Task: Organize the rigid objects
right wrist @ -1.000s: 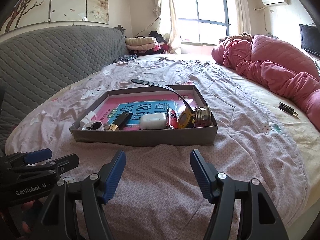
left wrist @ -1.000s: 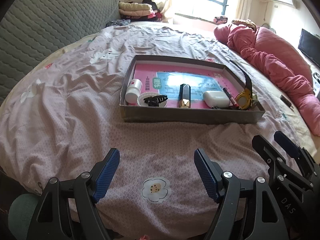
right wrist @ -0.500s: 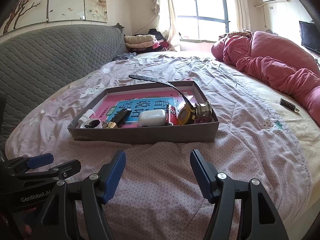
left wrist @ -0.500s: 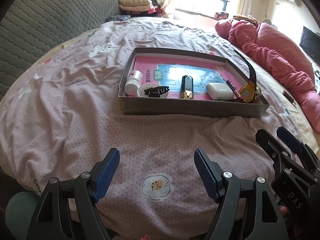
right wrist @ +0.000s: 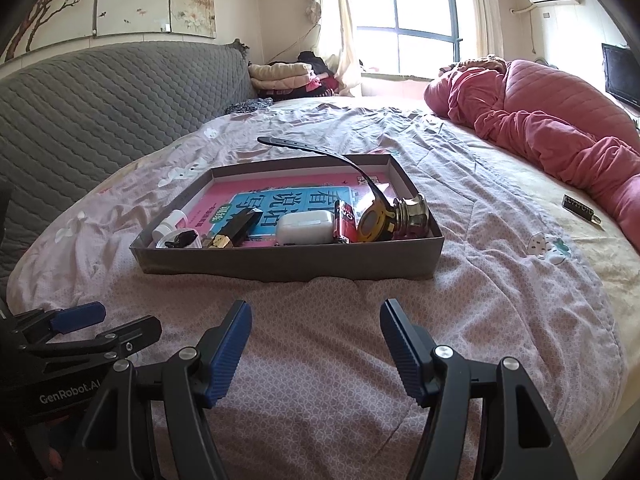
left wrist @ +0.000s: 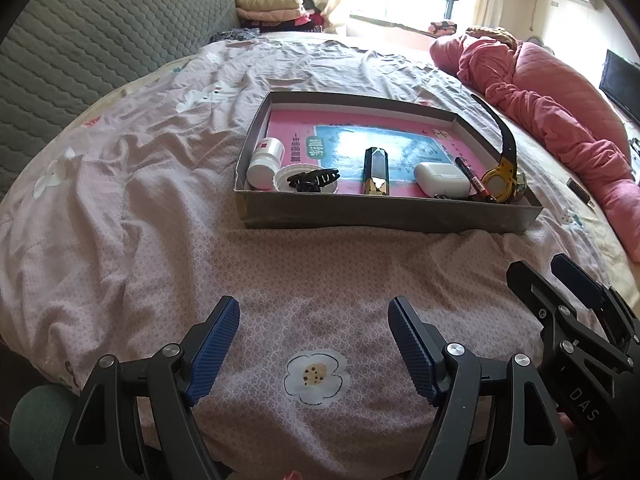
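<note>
A shallow grey box [left wrist: 384, 212] [right wrist: 288, 260] with a pink book lining its bottom sits on the bed ahead of both grippers. In it lie a white bottle [left wrist: 265, 162], a black hair clip [left wrist: 314, 179] on a white lid, a black-and-gold case [left wrist: 376, 170], a white earbud case [left wrist: 442, 178] [right wrist: 306, 226], a red pen [left wrist: 472, 178], a yellow watch [left wrist: 500, 178] [right wrist: 376, 222] with a black strap, and a metal fitting [right wrist: 412, 214]. My left gripper [left wrist: 314, 344] and right gripper [right wrist: 316, 346] are open, empty, and hover over the sheet short of the box.
The bed has a pink patterned sheet [left wrist: 140, 220]. A pink quilt [right wrist: 560, 128] is heaped at the right. A small dark clip [right wrist: 580, 208] lies on the sheet right of the box. A grey padded headboard [right wrist: 100, 92] stands to the left.
Both grippers stay open. The box sits slightly lower and larger in both views, so both cameras have tilted or moved a little toward it.
</note>
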{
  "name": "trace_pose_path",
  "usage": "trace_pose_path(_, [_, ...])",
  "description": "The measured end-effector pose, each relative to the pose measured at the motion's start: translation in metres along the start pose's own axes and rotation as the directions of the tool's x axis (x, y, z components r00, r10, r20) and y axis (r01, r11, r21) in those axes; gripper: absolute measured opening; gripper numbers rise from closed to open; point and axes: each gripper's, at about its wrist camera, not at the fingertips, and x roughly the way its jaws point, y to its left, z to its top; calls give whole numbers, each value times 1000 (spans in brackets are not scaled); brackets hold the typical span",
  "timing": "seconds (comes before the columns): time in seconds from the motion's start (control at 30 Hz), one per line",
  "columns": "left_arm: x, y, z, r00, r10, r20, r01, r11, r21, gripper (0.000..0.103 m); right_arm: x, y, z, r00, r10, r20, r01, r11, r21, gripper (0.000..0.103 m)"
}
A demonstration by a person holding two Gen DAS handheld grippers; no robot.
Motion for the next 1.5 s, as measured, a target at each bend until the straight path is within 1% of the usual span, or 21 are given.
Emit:
trace_pose_path(0.43, [0,0,-1,1000,21,-3,-21,1000,9,78,2,-1,-1,1000,-6,-9,6,1000,5,66])
trace_pose_path(1.07, [0,1,0,999,32,-1,-32,999,5,78,3,1,-1,1000,-9,-14,9,1000,-1,66])
trace_pose_path(1.13, [0,0,0,999,47,0,-47,999,8,78,3,1,-1,1000,-9,-15,9,1000,-3,66])
trace_pose_path(1.5, [3,3,-1,998,54,-17,-54,999,-1,78,4,2,-1,1000,-8,-17,8,1000,-8,66])
